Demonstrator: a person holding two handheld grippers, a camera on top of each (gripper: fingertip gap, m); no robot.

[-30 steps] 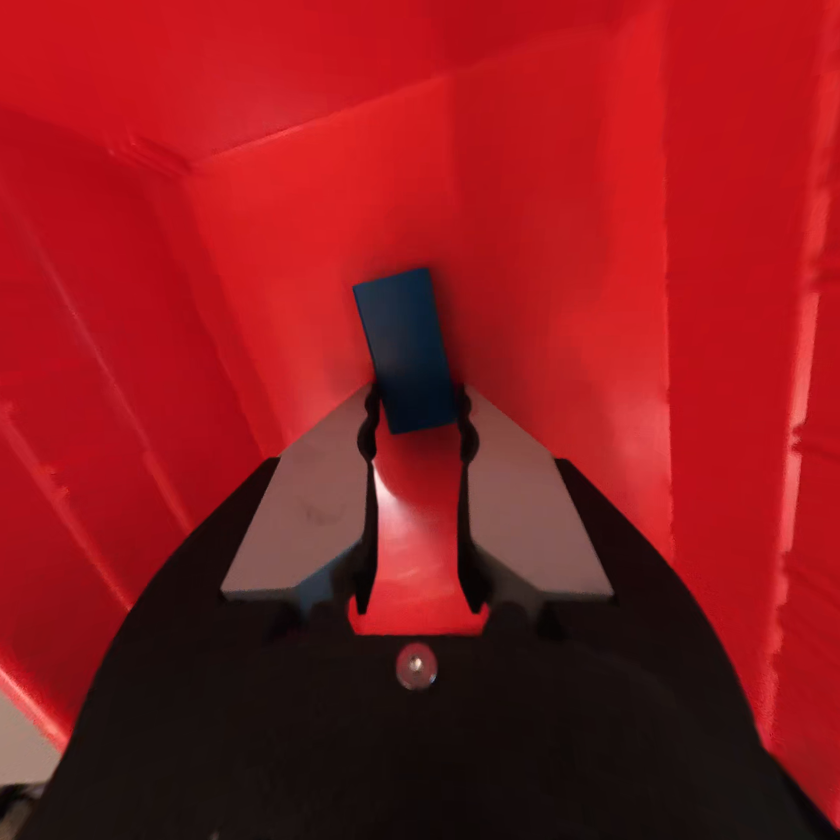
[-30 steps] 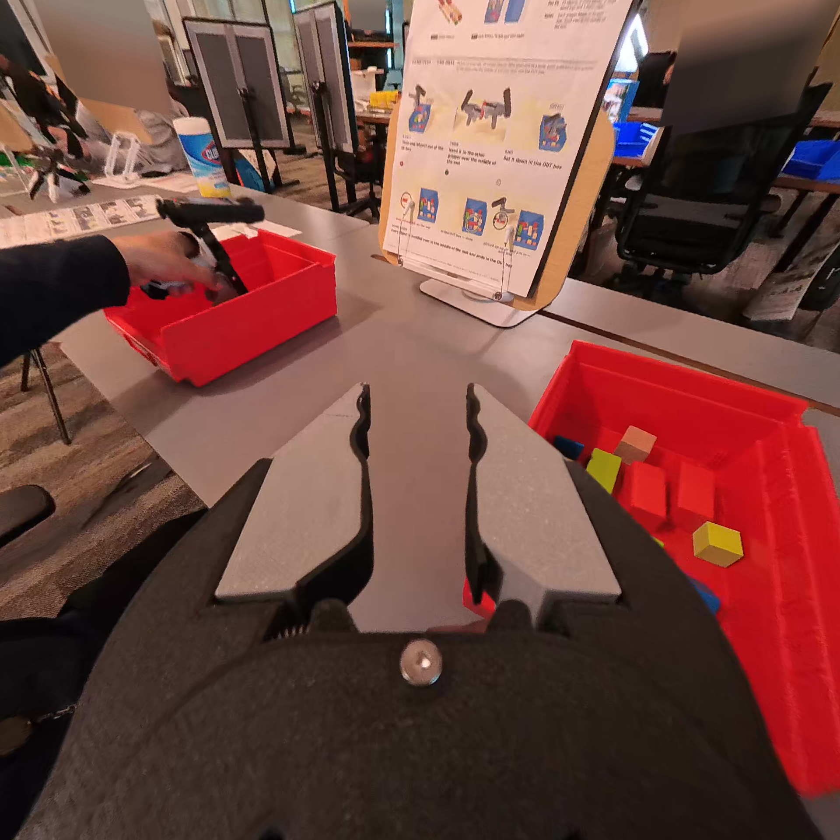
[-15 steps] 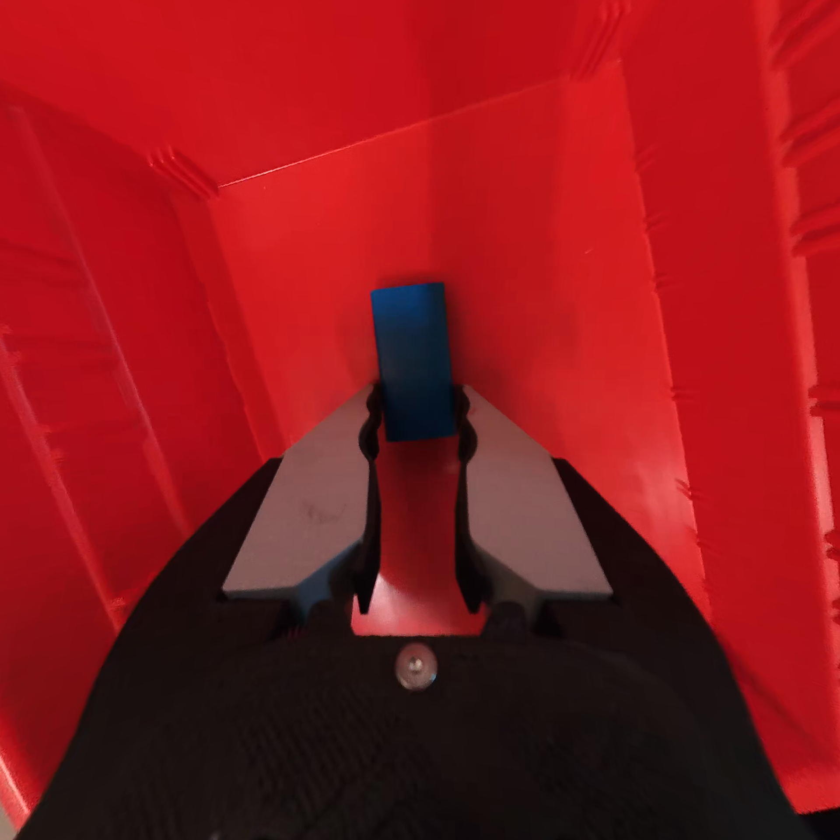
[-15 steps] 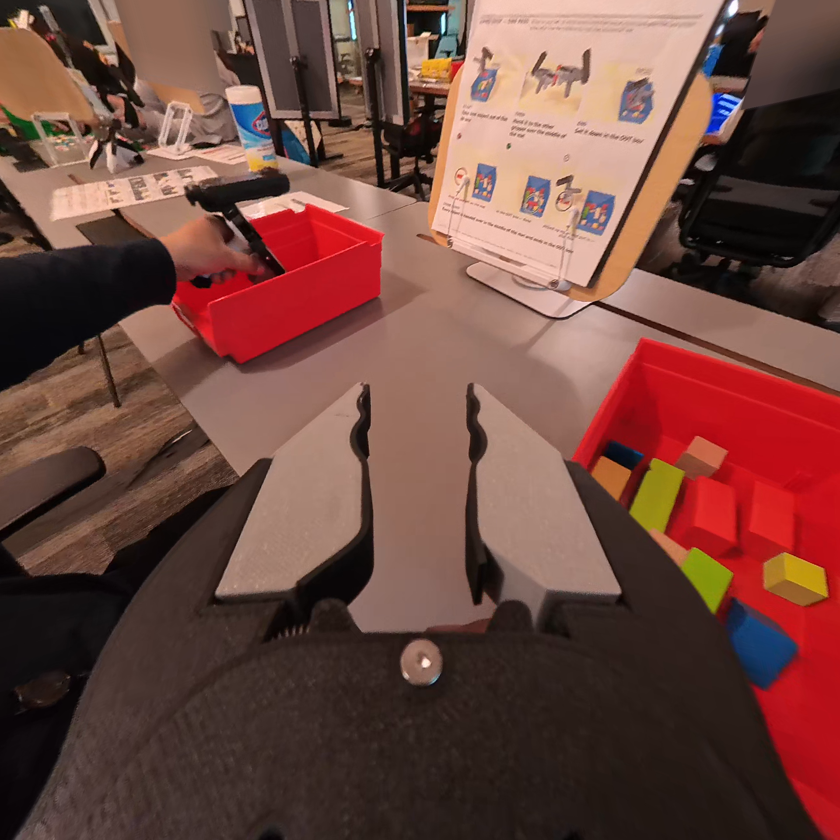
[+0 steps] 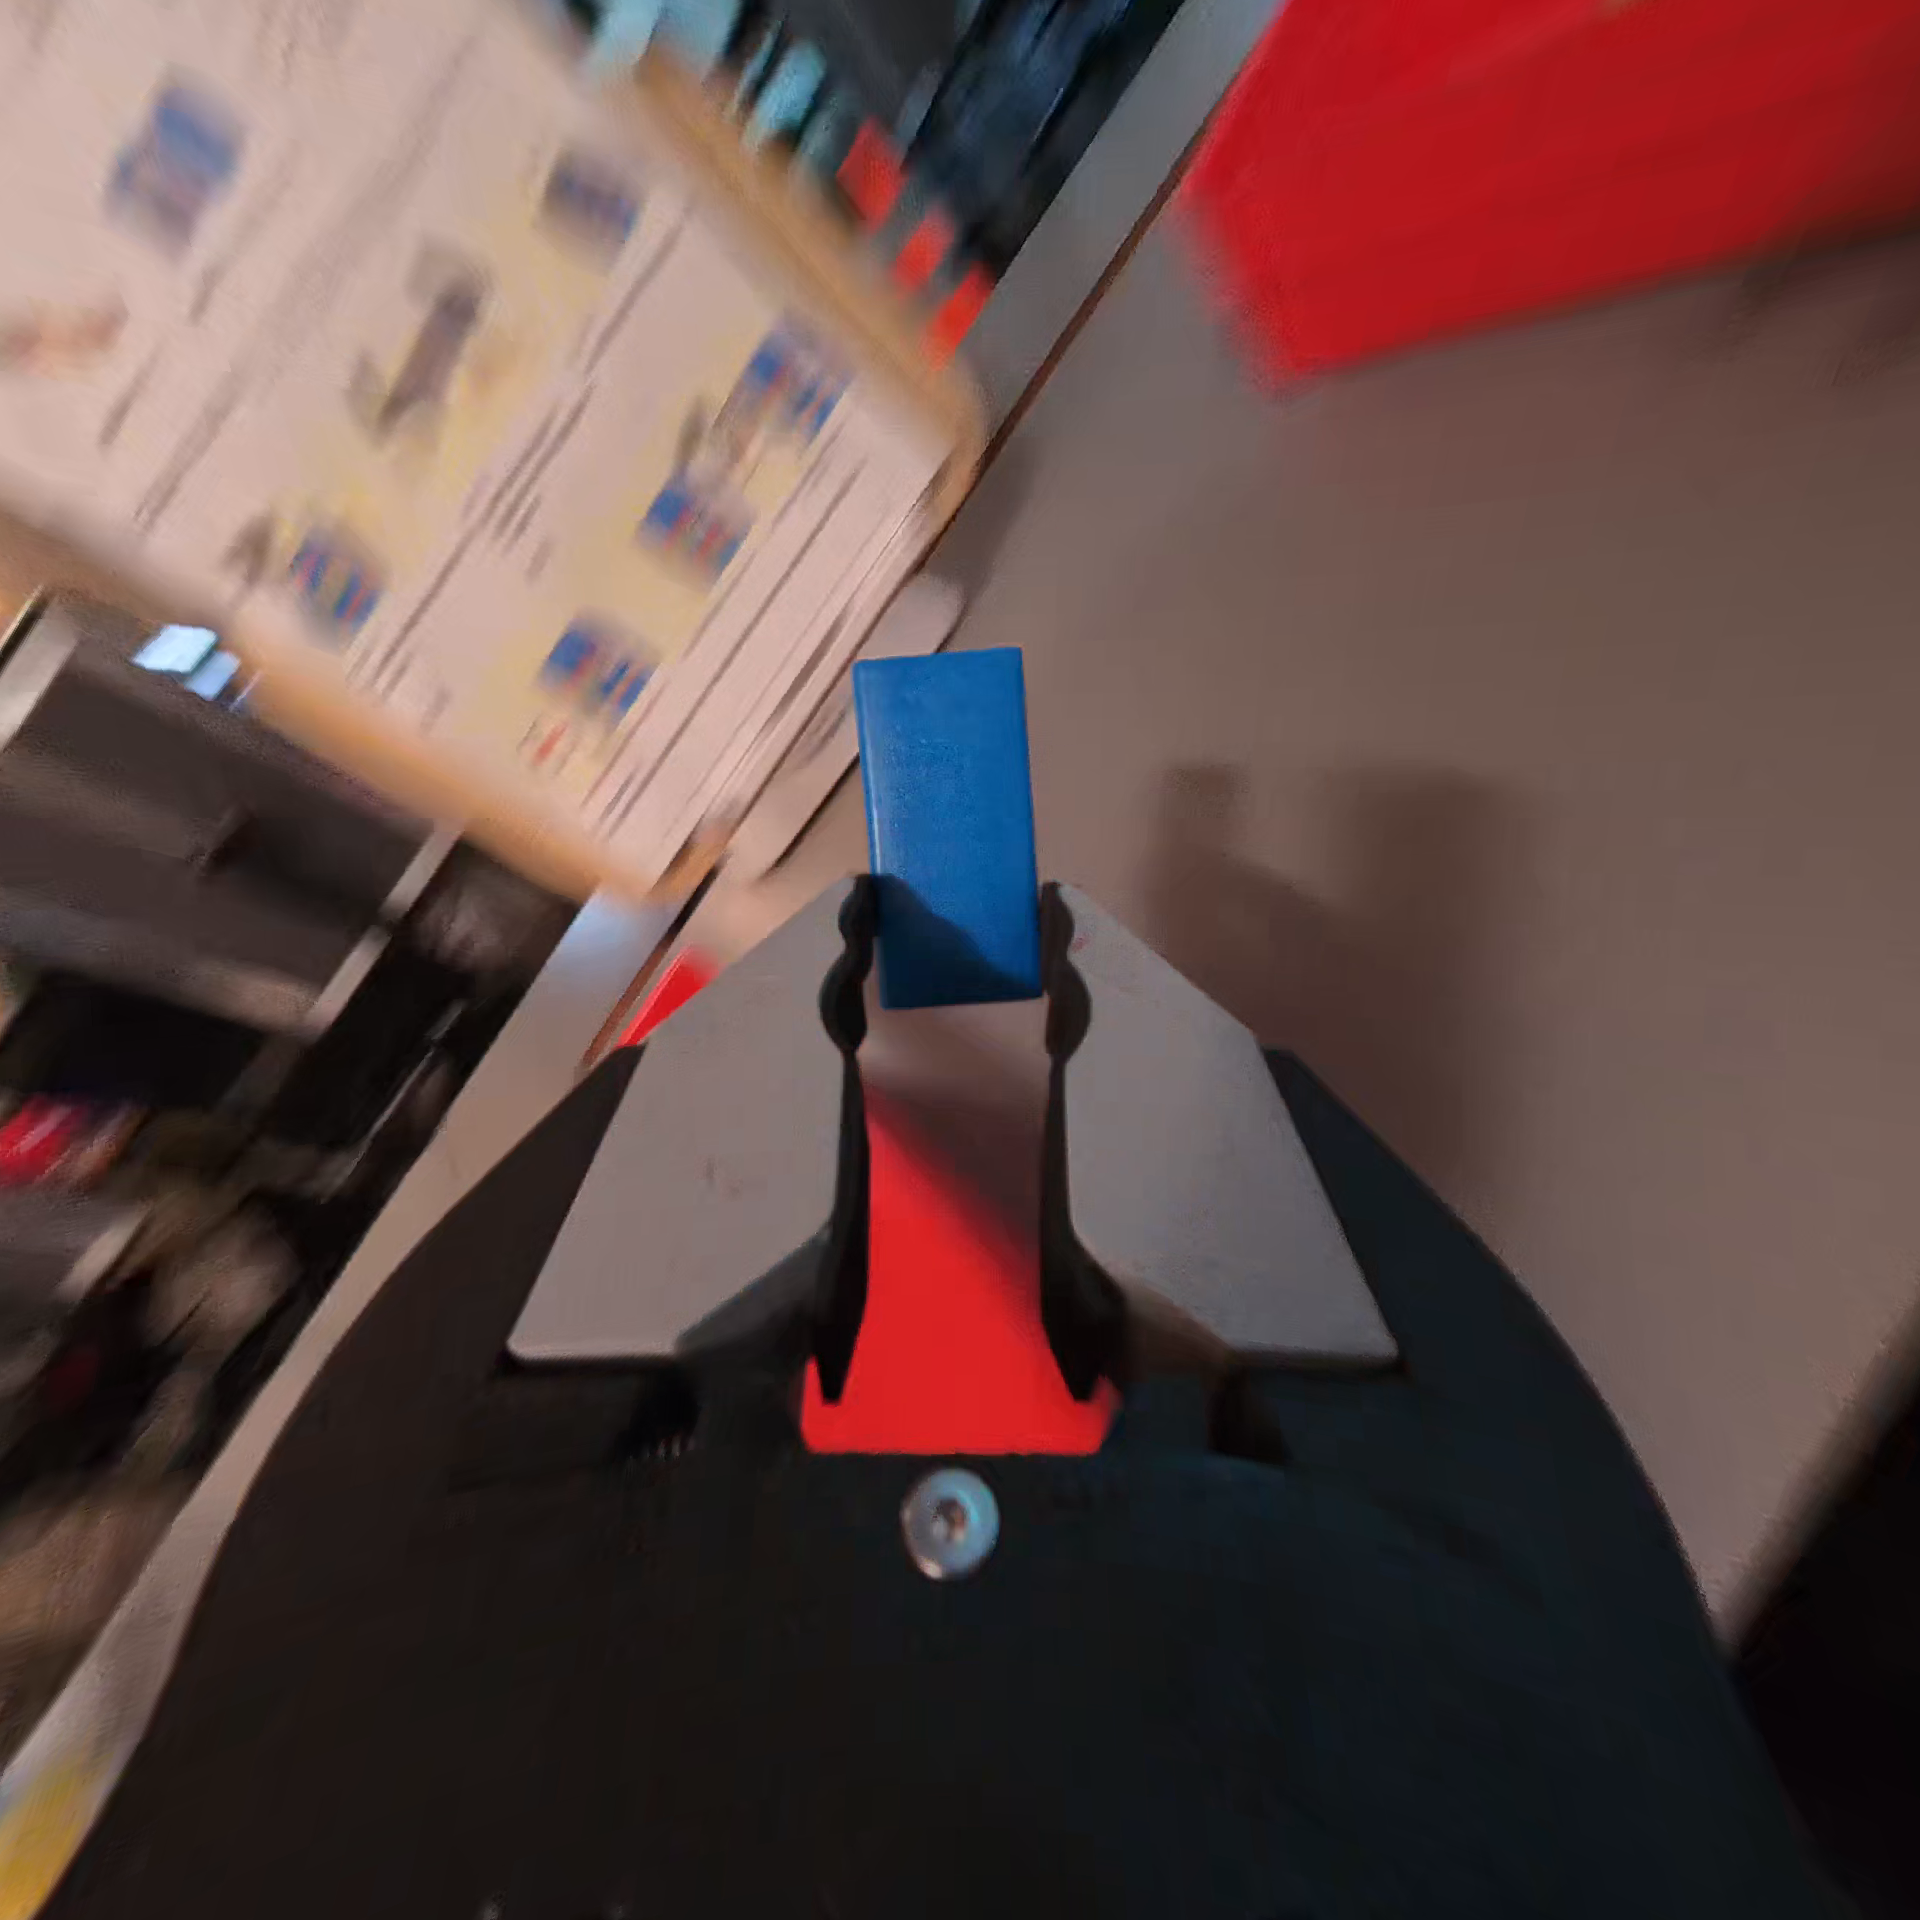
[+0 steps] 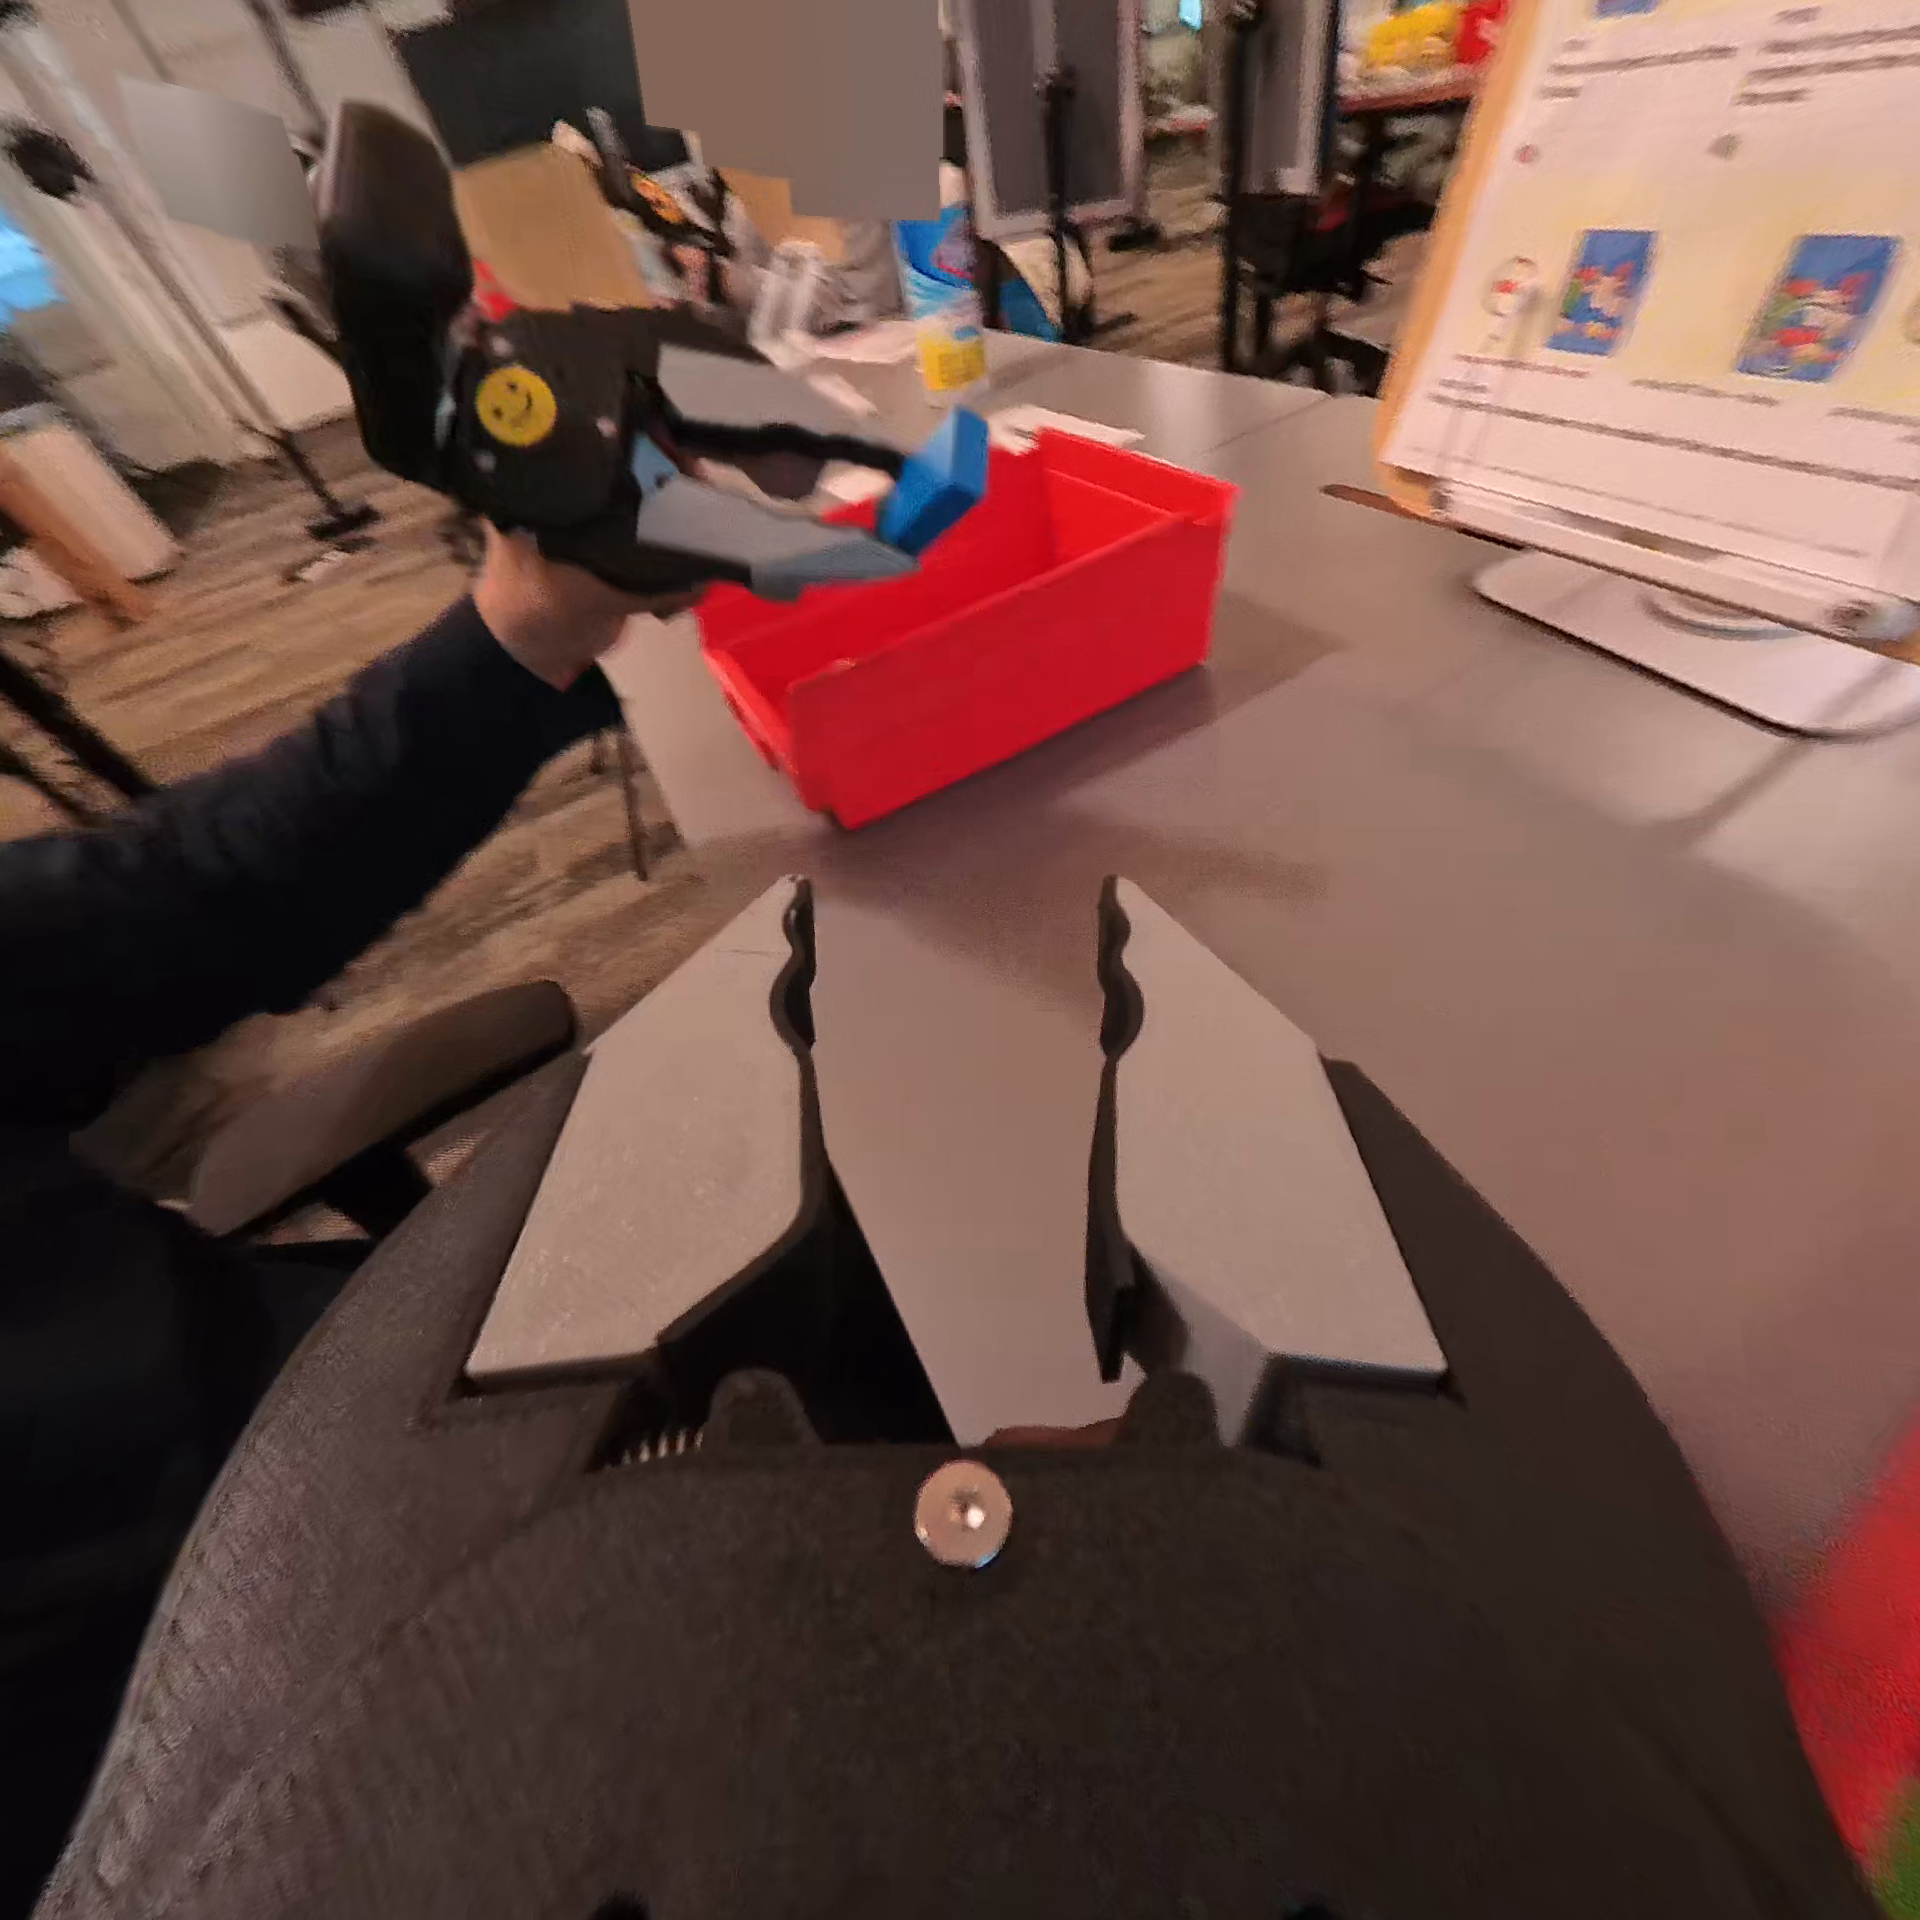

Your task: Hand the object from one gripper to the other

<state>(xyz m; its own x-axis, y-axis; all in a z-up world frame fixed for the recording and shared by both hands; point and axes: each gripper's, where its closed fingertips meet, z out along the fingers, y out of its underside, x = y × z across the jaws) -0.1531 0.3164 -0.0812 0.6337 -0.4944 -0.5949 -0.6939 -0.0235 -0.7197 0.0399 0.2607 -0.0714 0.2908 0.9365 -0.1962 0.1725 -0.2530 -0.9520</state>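
My left gripper [image 5: 948,914] is shut on a flat blue block [image 5: 951,821] that sticks out past its fingertips. In the right wrist view the same left gripper [image 6: 883,540] is held by a hand above the left red bin [image 6: 997,644], with the blue block [image 6: 935,478] in its tips. My right gripper [image 6: 954,914] is open and empty, low over the grey table [image 6: 1455,883], well short of the block.
An instruction board [image 6: 1683,312] on a white stand is at the right, also blurred in the left wrist view [image 5: 468,416]. A second red bin's edge [image 6: 1860,1621] shows at the lower right. A dark-sleeved arm [image 6: 260,883] reaches in from the left. There is about 20 cm between the tips of the two grippers.
My left gripper has lifted out of the red bin with the blue block and swung toward the table. My right gripper has turned left toward it and opened wider.
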